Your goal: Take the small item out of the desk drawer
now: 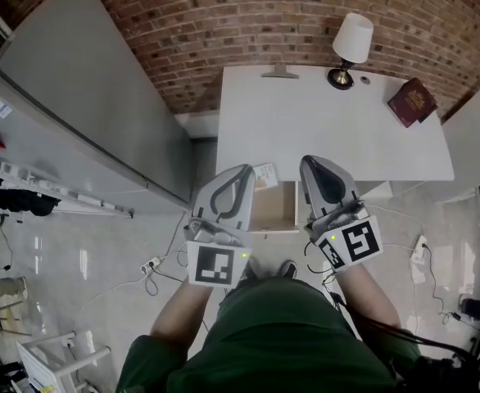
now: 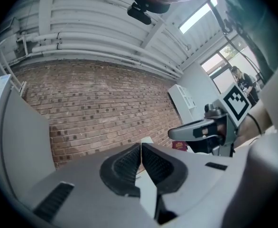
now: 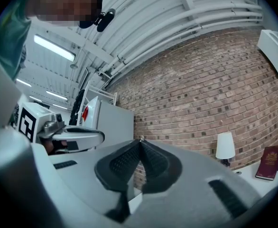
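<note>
Two tongs [image 1: 245, 170] [image 1: 307, 162] (both closed), one drawer [image 1: 273, 209], one lamp [image 1: 350, 46], one book [image 1: 412, 102].

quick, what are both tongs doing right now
left gripper: tongs closed, nothing seen between them
right gripper: tongs closed, nothing seen between them

Rough, matt red-brown brick makes up the wall [image 1: 224, 23] at twelve o'clock in the head view. Below it the desk [image 1: 322, 137] top is smooth matt white, and its drawer [image 1: 273, 207] looks like pale bare wood inside. At one o'clock the lamp [image 1: 351, 43] has a matt white, cloth-like shade over a glossy dark base. At two o'clock the book [image 1: 412, 101] has a maroon, leathery cover with gilt stamping. The floor [image 1: 84, 252] at eight o'clock is glossy and mirrors the lights. The left gripper [image 1: 244, 169] and right gripper [image 1: 308, 160] are matt grey plastic, with black ribbed rubbery pads [image 2: 125, 167]
</note>
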### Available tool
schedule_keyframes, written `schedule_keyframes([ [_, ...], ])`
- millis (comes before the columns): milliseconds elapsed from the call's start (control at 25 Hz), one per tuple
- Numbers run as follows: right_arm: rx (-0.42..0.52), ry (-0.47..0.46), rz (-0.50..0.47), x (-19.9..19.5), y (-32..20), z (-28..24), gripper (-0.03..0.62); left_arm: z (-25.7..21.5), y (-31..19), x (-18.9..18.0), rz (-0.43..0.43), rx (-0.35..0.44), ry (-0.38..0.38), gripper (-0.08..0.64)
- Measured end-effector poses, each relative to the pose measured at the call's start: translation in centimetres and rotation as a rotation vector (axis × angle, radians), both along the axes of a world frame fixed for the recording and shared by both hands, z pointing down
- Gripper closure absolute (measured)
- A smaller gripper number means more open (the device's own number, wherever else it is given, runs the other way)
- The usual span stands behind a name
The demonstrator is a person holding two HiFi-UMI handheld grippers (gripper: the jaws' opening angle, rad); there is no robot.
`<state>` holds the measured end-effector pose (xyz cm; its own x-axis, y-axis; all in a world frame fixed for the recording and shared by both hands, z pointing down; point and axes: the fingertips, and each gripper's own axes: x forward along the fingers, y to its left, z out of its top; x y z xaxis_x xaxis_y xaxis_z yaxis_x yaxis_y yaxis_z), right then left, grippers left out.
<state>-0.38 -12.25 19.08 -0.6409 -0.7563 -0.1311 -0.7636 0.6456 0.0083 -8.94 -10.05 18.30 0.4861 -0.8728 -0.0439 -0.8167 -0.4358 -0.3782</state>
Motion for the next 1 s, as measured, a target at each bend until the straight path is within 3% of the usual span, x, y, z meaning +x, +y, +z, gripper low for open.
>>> schedule_keyframes([
  [1000,0.013,0.055,-0.012,-1.2,-0.1,0.4,0.591,0.4,-0.9,-1.7,-0.023,-0.026,0.035,0.551],
])
